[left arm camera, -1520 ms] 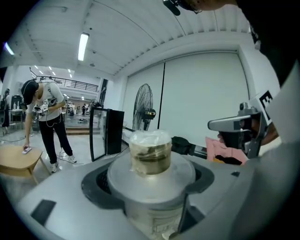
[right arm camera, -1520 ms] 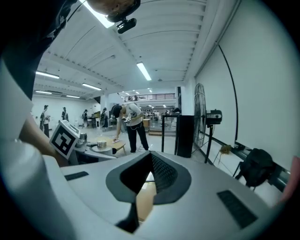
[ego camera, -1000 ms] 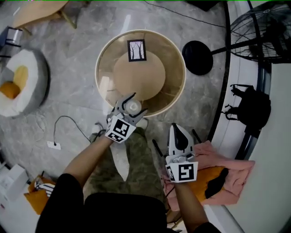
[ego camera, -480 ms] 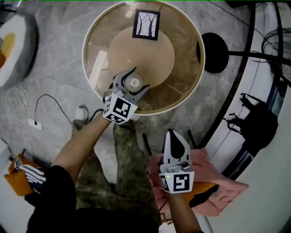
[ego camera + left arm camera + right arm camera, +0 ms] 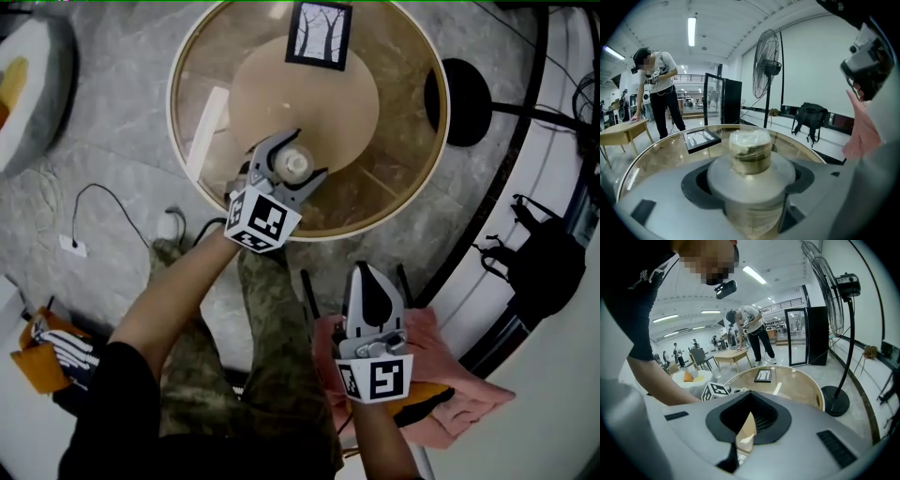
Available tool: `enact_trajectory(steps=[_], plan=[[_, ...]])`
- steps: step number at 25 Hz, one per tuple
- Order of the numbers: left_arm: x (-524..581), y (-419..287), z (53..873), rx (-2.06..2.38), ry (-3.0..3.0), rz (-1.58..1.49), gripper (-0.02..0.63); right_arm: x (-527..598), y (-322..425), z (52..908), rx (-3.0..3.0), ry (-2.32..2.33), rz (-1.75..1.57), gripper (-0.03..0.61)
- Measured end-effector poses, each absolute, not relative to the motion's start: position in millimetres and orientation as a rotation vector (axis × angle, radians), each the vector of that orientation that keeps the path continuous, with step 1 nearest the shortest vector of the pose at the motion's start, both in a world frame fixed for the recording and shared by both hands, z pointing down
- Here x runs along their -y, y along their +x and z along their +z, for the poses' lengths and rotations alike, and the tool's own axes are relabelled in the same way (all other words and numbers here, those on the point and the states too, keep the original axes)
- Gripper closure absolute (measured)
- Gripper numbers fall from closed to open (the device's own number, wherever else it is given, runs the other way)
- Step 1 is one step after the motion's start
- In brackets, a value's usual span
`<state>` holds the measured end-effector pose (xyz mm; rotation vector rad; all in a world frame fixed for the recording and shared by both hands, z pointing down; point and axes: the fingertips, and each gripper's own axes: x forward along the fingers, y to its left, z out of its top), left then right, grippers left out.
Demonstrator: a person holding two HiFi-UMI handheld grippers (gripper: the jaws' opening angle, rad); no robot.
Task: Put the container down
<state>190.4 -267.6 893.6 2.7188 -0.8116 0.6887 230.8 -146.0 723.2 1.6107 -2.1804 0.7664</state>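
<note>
The container (image 5: 296,164) is a clear jar with a pale wrapped top (image 5: 750,151). My left gripper (image 5: 307,153) is shut on the container, one jaw on each side of its body (image 5: 749,192). It hangs over the near part of the round glass table (image 5: 192,70), by the tan disc (image 5: 309,89) under the glass. Its base is hidden, so I cannot tell whether it touches the glass. My right gripper (image 5: 366,272) is shut and empty, low over the person's lap, with the table beyond it in the right gripper view (image 5: 745,427).
A black framed picture (image 5: 319,33) lies at the table's far side (image 5: 701,139). A standing fan's black base (image 5: 464,101) is to the right, a black bag (image 5: 544,272) beyond it. Pink cloth (image 5: 441,370) lies under my right arm. A person (image 5: 658,89) stands far off.
The left gripper has carried the container further in over the table, and the table now looks nearer and larger. The right gripper stays shut beside the lap.
</note>
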Motion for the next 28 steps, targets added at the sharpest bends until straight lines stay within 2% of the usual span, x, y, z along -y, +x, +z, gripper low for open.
enact_trajectory(steps=[21, 28], plan=[[255, 192, 906, 0.74, 2.794, 0.588, 0.264, 139, 221, 723, 2.218, 1.71, 0.884, 0.557], [245, 180, 906, 0.692, 2.782, 0.602, 0.213, 124, 207, 709, 2.236, 1.724, 0.871, 0.557]])
